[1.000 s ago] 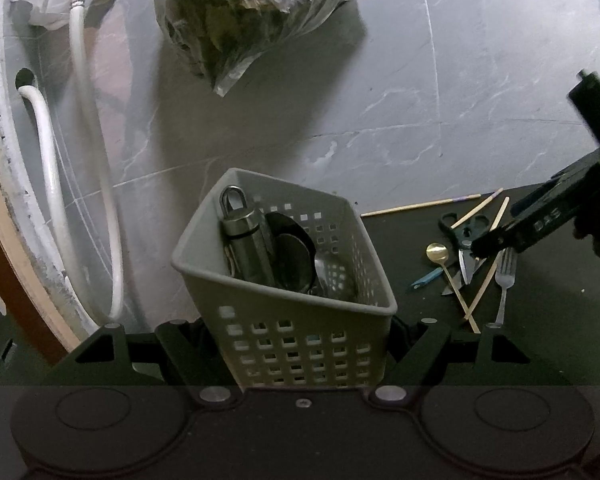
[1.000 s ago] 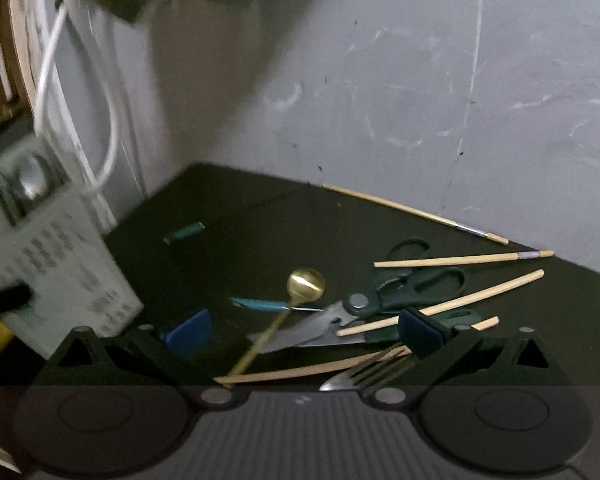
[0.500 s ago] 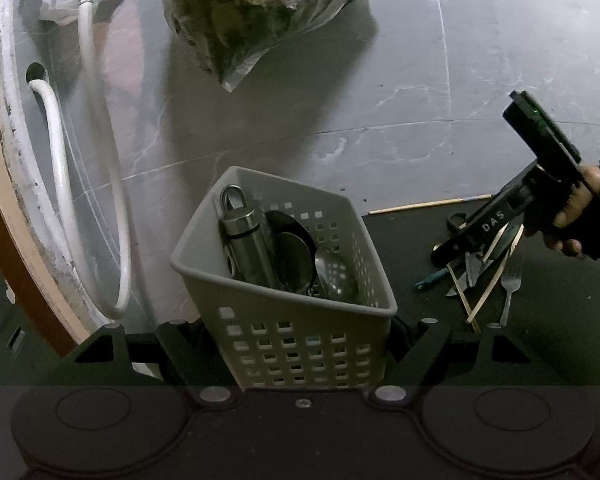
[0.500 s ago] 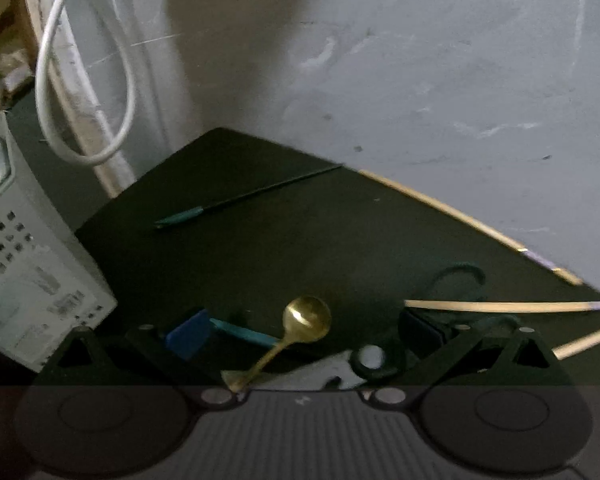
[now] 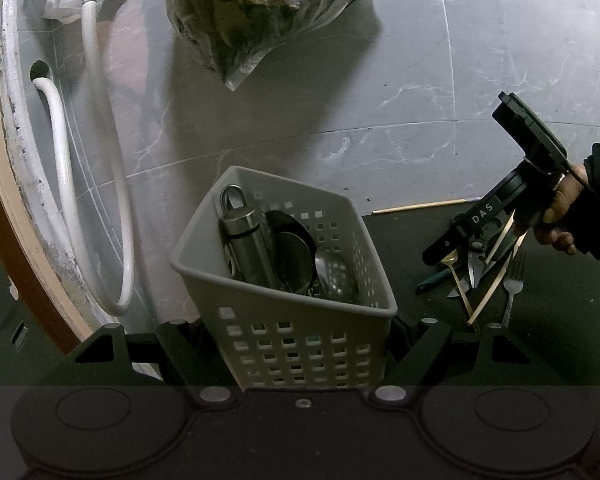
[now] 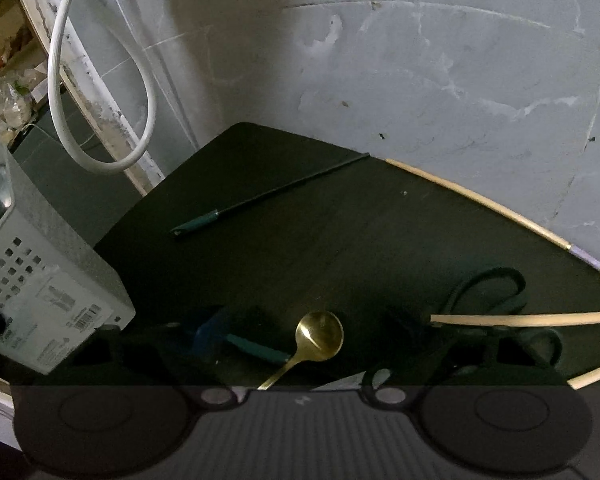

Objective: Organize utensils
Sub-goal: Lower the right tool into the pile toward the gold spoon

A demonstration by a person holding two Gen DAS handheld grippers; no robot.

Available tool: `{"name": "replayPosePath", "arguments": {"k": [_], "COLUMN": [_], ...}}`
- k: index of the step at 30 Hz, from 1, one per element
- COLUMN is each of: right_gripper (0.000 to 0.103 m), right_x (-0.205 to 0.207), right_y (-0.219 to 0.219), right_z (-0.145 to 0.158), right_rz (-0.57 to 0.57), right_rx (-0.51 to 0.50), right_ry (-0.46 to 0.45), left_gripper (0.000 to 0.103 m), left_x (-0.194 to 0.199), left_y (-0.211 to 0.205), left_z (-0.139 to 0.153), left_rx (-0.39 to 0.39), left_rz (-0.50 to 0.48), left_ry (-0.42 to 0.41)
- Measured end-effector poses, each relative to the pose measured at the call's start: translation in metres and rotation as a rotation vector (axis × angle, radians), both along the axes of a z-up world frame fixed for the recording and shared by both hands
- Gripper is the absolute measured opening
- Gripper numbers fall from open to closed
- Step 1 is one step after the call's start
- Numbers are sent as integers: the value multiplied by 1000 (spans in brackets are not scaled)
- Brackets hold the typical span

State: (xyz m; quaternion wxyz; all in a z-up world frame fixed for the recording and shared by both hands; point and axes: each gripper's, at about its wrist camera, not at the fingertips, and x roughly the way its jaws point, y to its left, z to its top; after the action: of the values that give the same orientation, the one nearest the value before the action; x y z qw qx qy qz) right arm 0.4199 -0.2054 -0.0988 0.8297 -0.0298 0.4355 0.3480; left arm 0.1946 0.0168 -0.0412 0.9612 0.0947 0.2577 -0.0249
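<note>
A gold spoon (image 6: 319, 335) is lying on the dark mat (image 6: 340, 232) among scissors (image 5: 475, 258), chopsticks (image 6: 524, 318) and a fork (image 5: 512, 286). The right gripper (image 6: 308, 332) is straddling its bowl, jaws just closing in yet spread, not pressing. Off to the side, the left gripper (image 5: 300, 336) is clamping the grey basket (image 5: 284, 344), which is carrying a steel flask (image 5: 246, 244) and ladles.

Bare dark mat (image 6: 340, 232) lies open beyond the gold spoon (image 6: 319, 336); scissors (image 6: 496, 292) and chopsticks (image 6: 532, 318) crowd its right.
</note>
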Motion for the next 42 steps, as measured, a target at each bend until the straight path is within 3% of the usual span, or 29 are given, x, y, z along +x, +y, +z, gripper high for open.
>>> {"name": "replayPosePath", "arguments": {"k": [3,9,14,19,25,35,42], "right_gripper": [85,70,51,45,20,5,4], "right_x": [0,-4,-5,-6,-8,-20,-29], "right_y": [-4,-10,-18,-28,-39,-30,-23], "right_z": [-1,-7,-11,-17,-27,-23,-10], "right_rz": [-19,-55,-110,-173,-277,-305,-320], "right_rx": [32,77,142,214,278,225,223], "right_ry": [23,58,86,117,143,78,24], "left_gripper": [80,80,80,80,80,80,80], "left_x": [0,0,0,0,0,-1,-2], "left_y": [0,0,0,0,0,2,3], "left_z": [0,0,0,0,0,-1,-1], "left_rx": [0,0,1,0,-2,-1,1], "left_rz": [0,0,0,1,0,-12,-24], "left_ry": [0,0,-1,-1,-1,-10,-11]}}
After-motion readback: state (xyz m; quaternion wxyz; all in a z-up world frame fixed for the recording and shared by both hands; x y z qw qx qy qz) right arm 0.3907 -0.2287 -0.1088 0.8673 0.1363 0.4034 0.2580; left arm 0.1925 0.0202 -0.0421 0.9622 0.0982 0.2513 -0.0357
